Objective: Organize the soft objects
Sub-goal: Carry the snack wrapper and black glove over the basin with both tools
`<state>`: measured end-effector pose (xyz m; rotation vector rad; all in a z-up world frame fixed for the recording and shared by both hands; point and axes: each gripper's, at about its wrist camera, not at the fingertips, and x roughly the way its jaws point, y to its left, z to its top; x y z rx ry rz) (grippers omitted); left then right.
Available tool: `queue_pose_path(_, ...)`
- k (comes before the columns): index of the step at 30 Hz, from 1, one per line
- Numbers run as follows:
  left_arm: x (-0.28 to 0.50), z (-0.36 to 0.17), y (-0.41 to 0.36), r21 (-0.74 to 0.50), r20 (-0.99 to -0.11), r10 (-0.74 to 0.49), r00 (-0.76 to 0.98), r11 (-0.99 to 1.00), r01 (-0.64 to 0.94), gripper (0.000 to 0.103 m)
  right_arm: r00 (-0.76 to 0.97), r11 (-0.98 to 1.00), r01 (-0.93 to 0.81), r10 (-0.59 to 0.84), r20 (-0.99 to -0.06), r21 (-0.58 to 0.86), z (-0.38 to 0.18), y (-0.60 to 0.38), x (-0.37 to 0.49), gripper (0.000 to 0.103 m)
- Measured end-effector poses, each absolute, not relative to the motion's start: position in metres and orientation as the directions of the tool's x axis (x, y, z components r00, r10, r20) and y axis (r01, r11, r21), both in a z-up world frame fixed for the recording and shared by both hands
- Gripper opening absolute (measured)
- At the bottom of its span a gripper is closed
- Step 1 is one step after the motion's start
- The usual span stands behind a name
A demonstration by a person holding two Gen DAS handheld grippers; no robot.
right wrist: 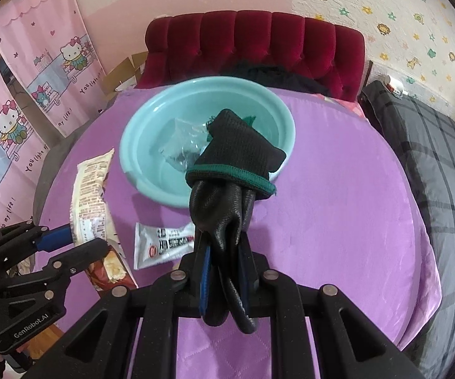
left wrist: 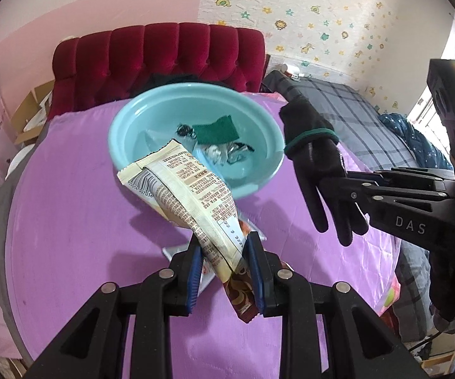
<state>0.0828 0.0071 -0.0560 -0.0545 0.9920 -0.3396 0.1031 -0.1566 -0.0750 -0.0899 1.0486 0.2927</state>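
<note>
The left gripper [left wrist: 224, 265] is closed on a snack packet [left wrist: 192, 202] — a crinkled foil-like bag, cream with dense print and a barcode, brown and red at its lower end. The blue pads [left wrist: 196, 271] press the bag near its lower part, and the rest of it rises from the jaws toward 11 o'clock in the left wrist view, so its sealed top edge reaches over the near rim of the basin [left wrist: 117, 132]. The bag hangs above the cloth, not on it.

The right gripper [right wrist: 224, 271] is closed on a black glove [right wrist: 224, 189]. The glove is knitted at the cuff, with a green hem, and has a smooth rubbery coating on the fingers. Its fingers are pinched between the jaws and the cuff stands up toward 12 o'clock, in front of the basin.

The basin is round, smooth, pale turquoise plastic, at 12 o'clock from both grippers. Inside lie a dark green piece of felt-like cloth [left wrist: 216, 131], some clear crumpled plastic wrapping [left wrist: 224, 154] and a small black tangled thing [left wrist: 185, 131].

A flat white sachet [right wrist: 161, 244] with black and red print lies on the soft purple quilted cloth [right wrist: 338, 205], at 10 o'clock from the right gripper. Behind the table stands a red velvet tufted chair [right wrist: 259, 41].
</note>
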Motion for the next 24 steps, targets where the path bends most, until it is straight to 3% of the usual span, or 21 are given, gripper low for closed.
queue_pose_path(24,0.189,-0.057,0.008,-0.164,-0.827,-0.305,0.472,0.934,0.317,0.030,0.446,0.942,-0.325,0.236,-0.864,0.090,-0.071,-0.124,0.209,0.016)
